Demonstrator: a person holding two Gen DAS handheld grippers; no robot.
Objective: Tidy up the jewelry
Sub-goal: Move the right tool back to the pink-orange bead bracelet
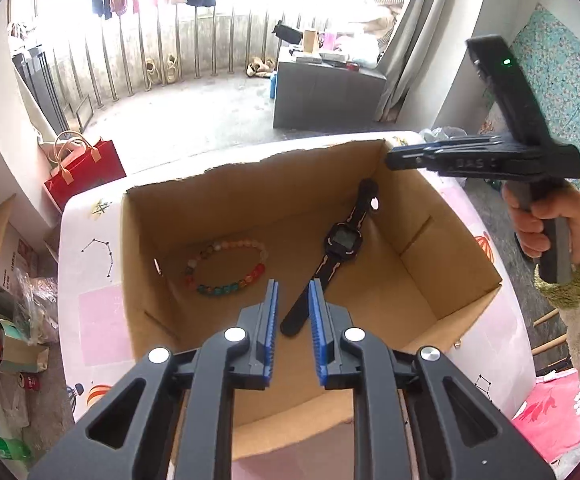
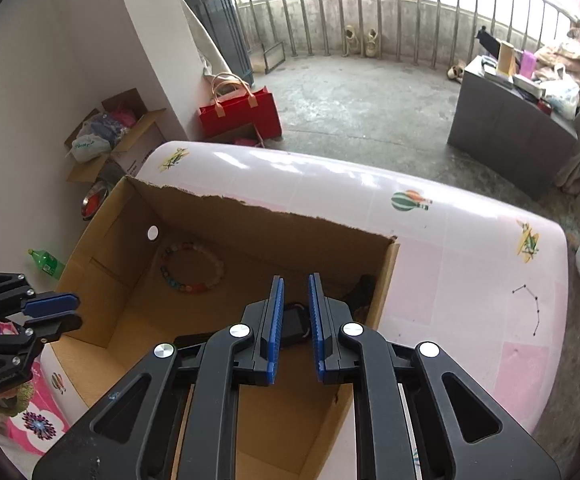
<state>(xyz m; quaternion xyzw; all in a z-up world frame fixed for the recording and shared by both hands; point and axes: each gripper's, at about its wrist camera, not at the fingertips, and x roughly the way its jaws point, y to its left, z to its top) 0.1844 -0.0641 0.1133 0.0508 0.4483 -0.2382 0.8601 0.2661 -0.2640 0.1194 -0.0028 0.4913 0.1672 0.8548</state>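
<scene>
Jewelry is seen lying on the floor of an open cardboard box (image 1: 450, 264) that stands on a pink patterned table (image 2: 470, 264). A bead bracelet (image 1: 225, 266) of mixed colours is laid flat in the left part of the box floor, and a black watch (image 1: 340, 244) is stretched out at about 2 o'clock from it, its far strap end reaching toward the back right corner. The two pieces are kept apart by bare cardboard.

The left gripper (image 1: 293, 308) is held above the near part of the box, its blue-padded jaws set narrowly apart with nothing between them; the near strap end of the watch is seen through the gap below. The right gripper (image 2: 294, 306) is poised over the box's right side, directly above the watch, with its jaws likewise narrowly parted and gripping nothing. In the left wrist view it is seen at 2 o'clock, held by a hand (image 1: 546, 224) in a green sleeve.

A red bag (image 2: 241, 114) is set on the floor beyond the table at 11 o'clock.
</scene>
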